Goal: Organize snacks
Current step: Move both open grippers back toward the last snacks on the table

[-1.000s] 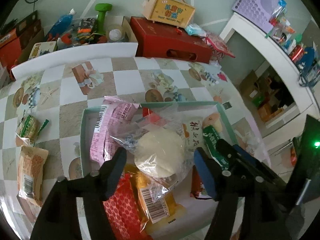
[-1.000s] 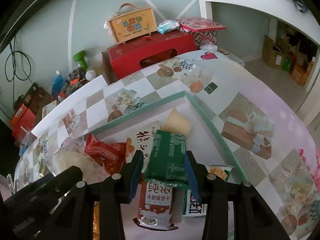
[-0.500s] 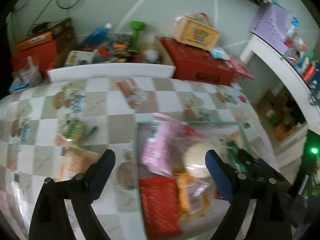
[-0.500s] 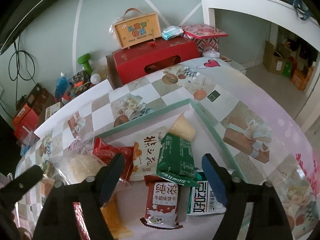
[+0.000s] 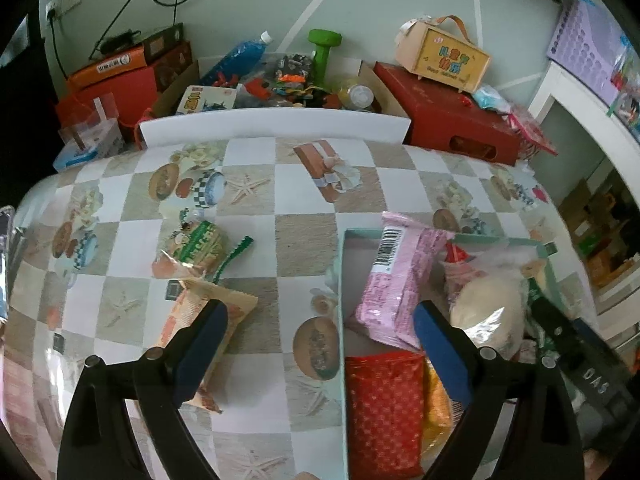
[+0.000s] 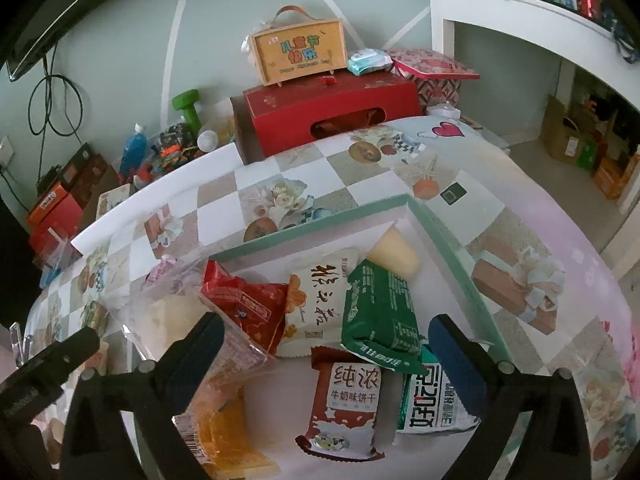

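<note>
A green-rimmed tray [image 5: 342,280] on the checkered table holds several snack packets: a pink one [image 5: 396,280], a clear bag with a pale bun [image 5: 488,304] and a red one [image 5: 384,408]. My left gripper [image 5: 318,344] hangs over the tray's left wall, its jaws opening with nothing gripped. An orange packet [image 5: 208,312] lies on the table under its left finger, and a green-striped snack [image 5: 196,248] lies beyond. My right gripper [image 6: 324,356] is opening above the tray [image 6: 440,232]. The green packet [image 6: 380,316] lies free between its pads on other packets.
Behind the table's far edge stand a red box [image 6: 328,116] with a wooden carry case [image 6: 300,52] on it, and a cardboard box of clutter [image 5: 288,80]. A white shelf unit [image 6: 520,12] is at the right. The tablecloth left of the tray is mostly bare.
My right gripper has let go of the green packet, which now rests in the tray. My left gripper opened off the clear bun bag and swung left toward the loose packets.
</note>
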The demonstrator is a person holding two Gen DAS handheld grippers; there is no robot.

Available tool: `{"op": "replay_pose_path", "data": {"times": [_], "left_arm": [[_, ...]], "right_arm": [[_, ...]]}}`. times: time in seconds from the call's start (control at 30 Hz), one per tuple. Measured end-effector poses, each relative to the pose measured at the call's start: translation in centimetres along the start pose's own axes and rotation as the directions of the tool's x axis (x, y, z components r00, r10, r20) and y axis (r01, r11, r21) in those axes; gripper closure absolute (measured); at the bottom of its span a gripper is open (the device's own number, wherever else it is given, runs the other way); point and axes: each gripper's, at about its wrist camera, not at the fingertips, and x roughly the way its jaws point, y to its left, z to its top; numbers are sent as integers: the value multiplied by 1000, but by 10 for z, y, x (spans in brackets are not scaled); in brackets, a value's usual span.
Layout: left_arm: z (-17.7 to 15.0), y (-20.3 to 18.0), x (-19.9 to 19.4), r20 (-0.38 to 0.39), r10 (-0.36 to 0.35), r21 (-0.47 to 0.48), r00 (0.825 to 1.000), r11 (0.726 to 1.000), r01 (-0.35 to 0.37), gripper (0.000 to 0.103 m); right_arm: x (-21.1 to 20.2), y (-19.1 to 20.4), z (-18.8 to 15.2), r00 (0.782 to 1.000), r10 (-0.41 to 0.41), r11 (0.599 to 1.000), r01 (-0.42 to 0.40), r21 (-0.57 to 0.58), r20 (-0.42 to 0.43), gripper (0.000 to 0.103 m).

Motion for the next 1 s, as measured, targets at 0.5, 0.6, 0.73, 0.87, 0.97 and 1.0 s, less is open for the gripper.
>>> {"op": "replay_pose_path", "data": {"times": [0.5, 0.6, 0.73, 0.87, 0.97, 1.0], "left_arm": [[-5, 13, -8, 14, 28, 2, 999, 1000, -29, 0], [-6, 21, -9, 10, 29, -13, 1000, 1000, -29, 0], [-6, 34, -10, 10, 47, -40, 999, 998, -46, 0], [-3, 47, -9, 9, 73, -46, 997, 996, -72, 0], [-1, 56, -6, -1, 81, -52, 997, 995, -81, 0], [0, 60, -5, -7, 77, -61, 997, 995, -77, 0]], "right_arm": [[-4, 13, 0, 1000, 12, 1000, -11, -15, 12, 0], [-6, 18, 0, 1000, 16, 1000, -16, -18, 22, 0], [-13, 25, 1, 998, 40, 999, -39, -12, 55, 0], [-23, 37, 2, 994, 61, 998, -59, -20, 93, 0], [-28, 48, 2, 992, 45, 998, -41, -37, 117, 0], [-29, 51, 1, 992, 42, 998, -38, -41, 121, 0]]}}
